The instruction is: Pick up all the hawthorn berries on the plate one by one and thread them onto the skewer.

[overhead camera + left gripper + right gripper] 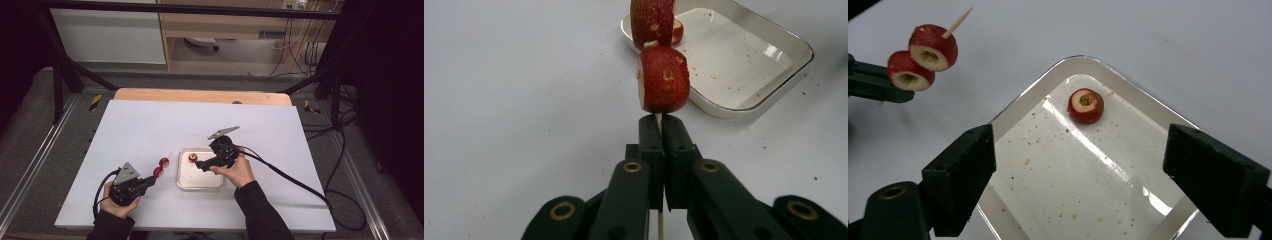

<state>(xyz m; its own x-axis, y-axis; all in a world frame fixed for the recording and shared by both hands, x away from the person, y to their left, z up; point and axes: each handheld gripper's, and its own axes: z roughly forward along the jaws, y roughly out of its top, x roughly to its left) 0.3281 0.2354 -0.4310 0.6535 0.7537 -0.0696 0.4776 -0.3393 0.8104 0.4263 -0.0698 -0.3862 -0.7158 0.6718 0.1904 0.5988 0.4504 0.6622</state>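
Tongs: we see the left tongs [659, 131] clamped on a skewer [658, 120] bearing two fruit slices [664, 77]; the right tongs [1078, 175] gape wide, empty, above the tray [1128, 210].

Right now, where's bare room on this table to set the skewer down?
The white table is bare behind the shallow metal tray and along its far left and right edges. It is crowded between the left gripper with its wooden skewer of two red fruit slices and the right gripper over the tray.
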